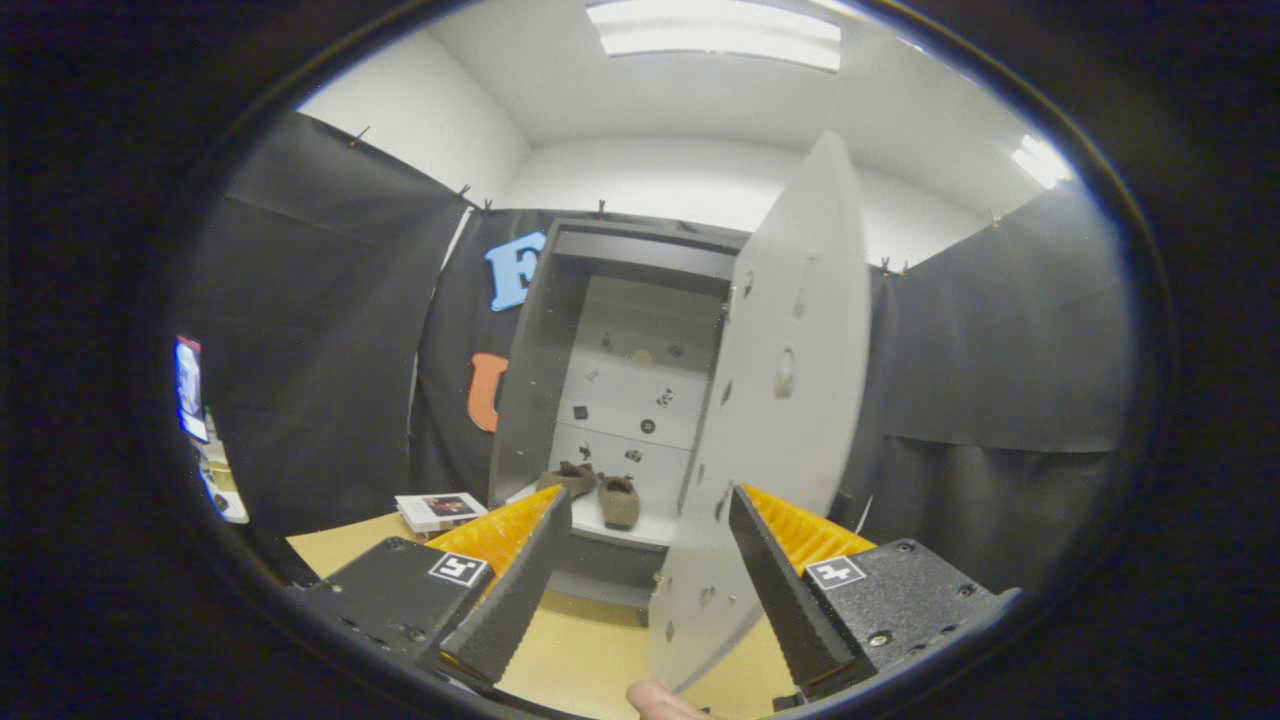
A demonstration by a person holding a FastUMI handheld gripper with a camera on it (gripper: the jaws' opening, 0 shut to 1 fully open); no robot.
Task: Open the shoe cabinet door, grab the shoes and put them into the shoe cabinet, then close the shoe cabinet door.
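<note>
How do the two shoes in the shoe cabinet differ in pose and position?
The left shoe lies turned sideways, nearer the cabinet's left wall; the right shoe points lengthwise, nearer the open door. Both are brown, on the bottom shelf, beyond the open gripper fingers.

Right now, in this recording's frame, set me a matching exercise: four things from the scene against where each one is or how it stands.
Things:
1. cabinet door
2. shoes
3. gripper
4. booklet

States or places:
A. fingers apart, holding nothing
B. on the floor, left of the cabinet
C. swung open, its lower edge between the fingers
D. on the cabinet's bottom shelf, beyond the fingers

Pairs: 1-C, 2-D, 3-A, 4-B
</note>
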